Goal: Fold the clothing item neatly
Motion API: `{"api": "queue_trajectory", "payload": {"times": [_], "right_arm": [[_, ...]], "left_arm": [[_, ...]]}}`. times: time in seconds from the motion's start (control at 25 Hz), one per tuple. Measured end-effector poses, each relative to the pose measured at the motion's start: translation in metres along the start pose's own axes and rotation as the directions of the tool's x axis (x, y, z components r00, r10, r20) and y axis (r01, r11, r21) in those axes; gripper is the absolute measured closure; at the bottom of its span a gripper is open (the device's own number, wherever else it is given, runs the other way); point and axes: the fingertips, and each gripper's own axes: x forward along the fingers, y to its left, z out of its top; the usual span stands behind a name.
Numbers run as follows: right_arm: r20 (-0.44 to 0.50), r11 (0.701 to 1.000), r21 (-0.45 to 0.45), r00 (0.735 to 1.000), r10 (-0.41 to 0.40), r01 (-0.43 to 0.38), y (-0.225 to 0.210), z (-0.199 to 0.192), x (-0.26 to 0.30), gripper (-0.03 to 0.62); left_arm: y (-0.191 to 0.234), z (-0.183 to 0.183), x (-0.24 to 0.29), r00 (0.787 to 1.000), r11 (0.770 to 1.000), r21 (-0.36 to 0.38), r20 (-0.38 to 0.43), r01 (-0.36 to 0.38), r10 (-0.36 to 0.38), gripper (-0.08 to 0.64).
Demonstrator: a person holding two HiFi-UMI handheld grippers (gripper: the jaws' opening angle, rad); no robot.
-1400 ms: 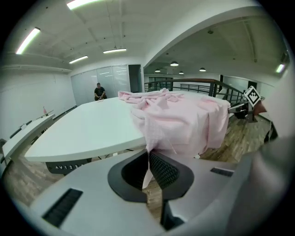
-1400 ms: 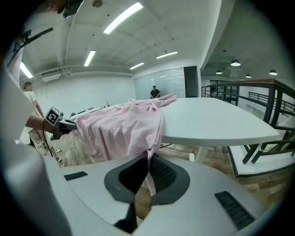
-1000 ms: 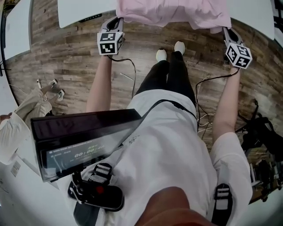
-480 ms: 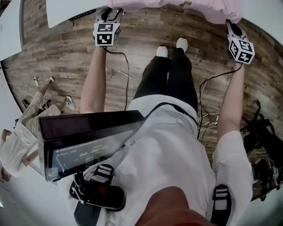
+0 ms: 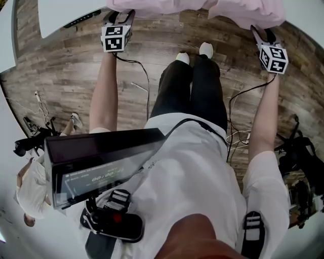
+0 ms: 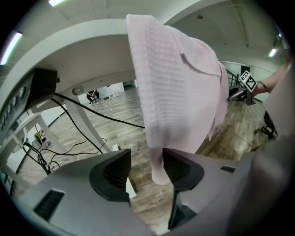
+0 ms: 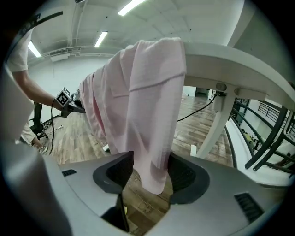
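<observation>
Here, pink garment (image 7: 138, 106) overhangs white table (image 7: 221, 64), leg (image 7: 214, 122) beyond.

Fingers (image 6: 110, 173) newly apart — garment (image 6: 175, 92) unclamped between

Both my arms reach out ahead, elbows nearly straight, my left arm (image 5: 107, 91) toward eleven o'clock and my right arm (image 5: 264, 116) toward one. My left gripper (image 5: 117, 15) points forward and down; its jaws have just been opening and stand wide, with a corner of the pink garment (image 6: 170, 92) hanging loose between them, nearer the three o'clock pad. My right gripper (image 5: 259, 33) tilts likewise, its jaws also just opened wide, with the garment slack between them
</observation>
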Motion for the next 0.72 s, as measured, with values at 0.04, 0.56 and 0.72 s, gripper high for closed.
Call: {"api": "queue_trajectory", "payload": {"times": [0.04,0.56,0.72], "right_arm": [[-0.003,1.000,0.002,1.000,0.003,-0.003,0.000,-0.005,0.004,0.377],[0.061,0.997,0.063,0.997,0.043,-0.047,0.004,-0.001,-0.006,0.583],[0.076,0.994,0.077,0.995,0.070,-0.076,0.027,0.026,-0.049,0.583]], "left_arm": [[0.000,-0.003,0.002,1.000,1.000,-0.002,0.002,-0.001,0.001,0.359],[-0.023,0.009,-0.003,0.997,0.997,-0.044,0.051,0.062,-0.059,0.549],[-0.045,0.029,-0.052,0.991,0.990,-0.053,0.055,0.127,-0.124,0.549]]}}
